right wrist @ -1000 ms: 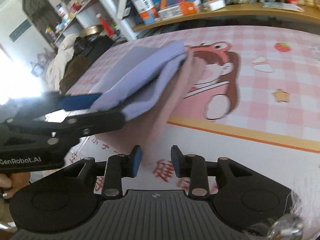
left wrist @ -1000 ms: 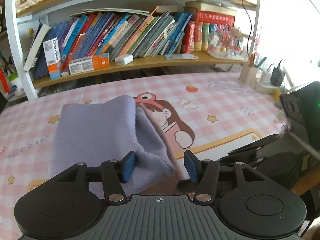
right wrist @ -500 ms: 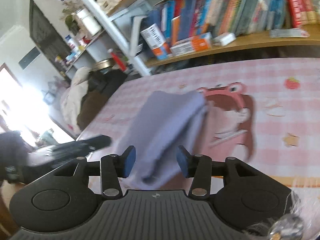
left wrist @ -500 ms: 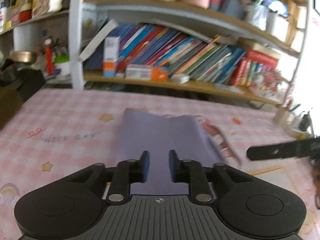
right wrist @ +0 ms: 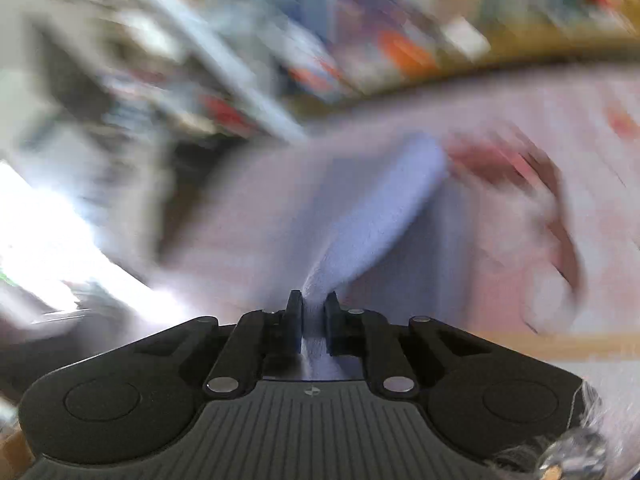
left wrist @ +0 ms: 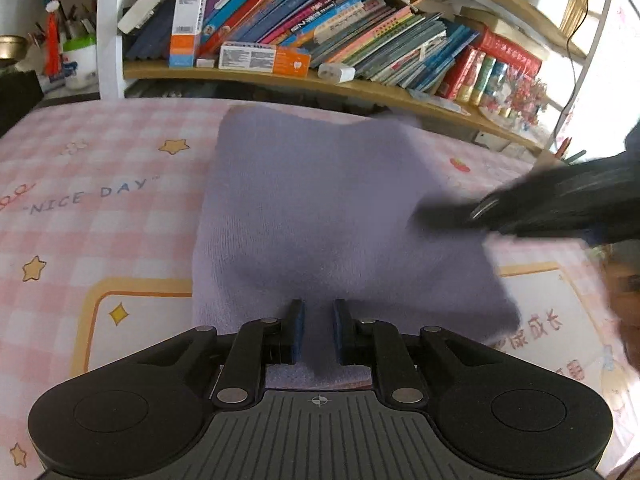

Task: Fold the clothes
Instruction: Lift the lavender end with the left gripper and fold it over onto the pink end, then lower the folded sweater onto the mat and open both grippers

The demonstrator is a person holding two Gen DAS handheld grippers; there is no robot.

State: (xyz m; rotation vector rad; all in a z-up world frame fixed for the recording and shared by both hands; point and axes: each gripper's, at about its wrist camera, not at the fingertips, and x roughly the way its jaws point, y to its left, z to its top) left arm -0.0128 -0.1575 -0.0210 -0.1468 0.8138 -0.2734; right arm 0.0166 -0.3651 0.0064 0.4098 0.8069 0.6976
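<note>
Looking along the left wrist camera, the black two-finger left gripper (left wrist: 318, 330) has its blue-padded fingers drawn in narrow on the near edge of the soft lavender knitted garment (left wrist: 320, 216), a fold of the cloth pinched between the pads. The garment spreads away from the fingers as a broad, roughly square sheet over the pink checked table cover printed with yellow stars and the words "NICE DAY" (left wrist: 80, 200). Its far edge reaches toward the curved wooden bookshelf packed with leaning colourful books (left wrist: 320, 32). At the right side the black right gripper (left wrist: 560, 208) comes in blurred, at the garment's right edge. A white and orange carton (left wrist: 264, 58) lies flat on the shelf in front of the books.

From the right wrist camera almost everything is smeared with motion (shelf and table cover are only streaks of colour). What stays sharp is the right gripper (right wrist: 313, 326) itself: its fingers are nearly together and clamp a bunched ridge of the lavender garment (right wrist: 376, 216), which rises from the pads and runs up and to the right over the pink cover (right wrist: 560, 120)
</note>
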